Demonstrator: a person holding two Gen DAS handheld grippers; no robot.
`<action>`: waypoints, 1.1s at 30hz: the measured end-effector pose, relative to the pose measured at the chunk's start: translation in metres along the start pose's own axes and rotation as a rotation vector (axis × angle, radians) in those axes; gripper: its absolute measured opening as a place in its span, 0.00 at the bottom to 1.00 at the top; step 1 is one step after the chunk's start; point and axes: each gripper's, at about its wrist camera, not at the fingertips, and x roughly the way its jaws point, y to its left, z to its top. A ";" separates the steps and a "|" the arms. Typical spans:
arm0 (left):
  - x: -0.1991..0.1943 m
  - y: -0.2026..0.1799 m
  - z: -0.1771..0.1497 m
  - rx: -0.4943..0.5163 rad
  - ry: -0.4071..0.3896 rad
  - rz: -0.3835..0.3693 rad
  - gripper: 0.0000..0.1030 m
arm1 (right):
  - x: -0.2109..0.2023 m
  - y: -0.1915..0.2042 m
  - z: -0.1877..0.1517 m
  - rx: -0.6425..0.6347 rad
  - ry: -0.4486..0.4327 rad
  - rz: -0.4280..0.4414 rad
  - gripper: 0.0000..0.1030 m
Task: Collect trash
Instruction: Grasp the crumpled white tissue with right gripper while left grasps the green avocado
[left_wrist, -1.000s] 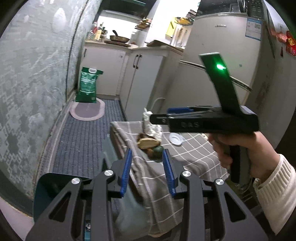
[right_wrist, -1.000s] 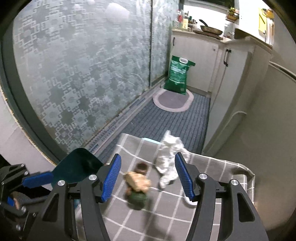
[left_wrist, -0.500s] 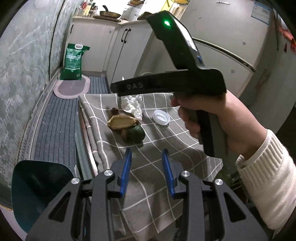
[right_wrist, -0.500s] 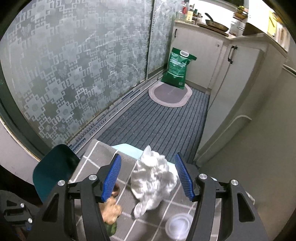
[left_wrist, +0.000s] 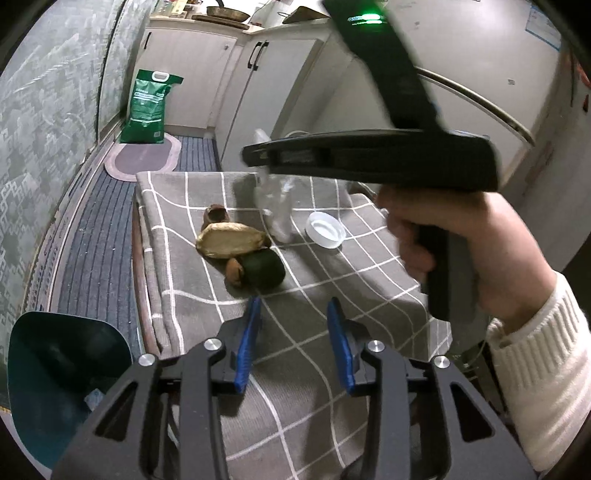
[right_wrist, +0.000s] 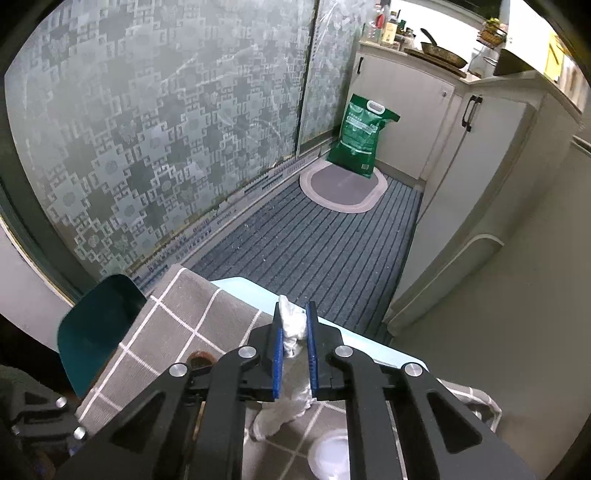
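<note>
On the tabletop (left_wrist: 354, 302), under its grey checked cloth, we find the trash laid in one cluster toward the far end, within reach of both hands. Beside the tabletop's left edge stands a dark teal bin (left_wrist: 62, 369), which we judge to be the receptacle, set low so items can be dropped in from above. Among the trash, a tan peel (left_wrist: 231, 242) rests against a dark green avocado (left_wrist: 264, 271), with a small brown scrap (left_wrist: 215, 214) just behind and a white lid (left_wrist: 325, 230) apart to the right.

We note the right gripper (right_wrist: 294, 350) is clamped on the crumpled white tissue (right_wrist: 291, 325), its blue pads pressed to either side; the tail of the tissue hangs below (whether it is clear of the cloth we cannot tell). The pinch sits high on the wad, likely to gather it whole.

We record the left gripper (left_wrist: 293, 343) with its jaws apart and nothing between them, poised short of the avocado.
</note>
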 end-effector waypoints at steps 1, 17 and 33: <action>0.001 0.000 0.001 -0.005 -0.002 0.004 0.41 | -0.005 -0.002 -0.001 0.006 -0.008 0.001 0.10; 0.021 0.000 0.019 -0.016 -0.009 0.138 0.51 | -0.051 -0.025 -0.026 0.034 -0.064 -0.019 0.10; 0.024 0.001 0.022 -0.001 -0.024 0.231 0.27 | -0.066 -0.041 -0.046 0.053 -0.060 -0.041 0.10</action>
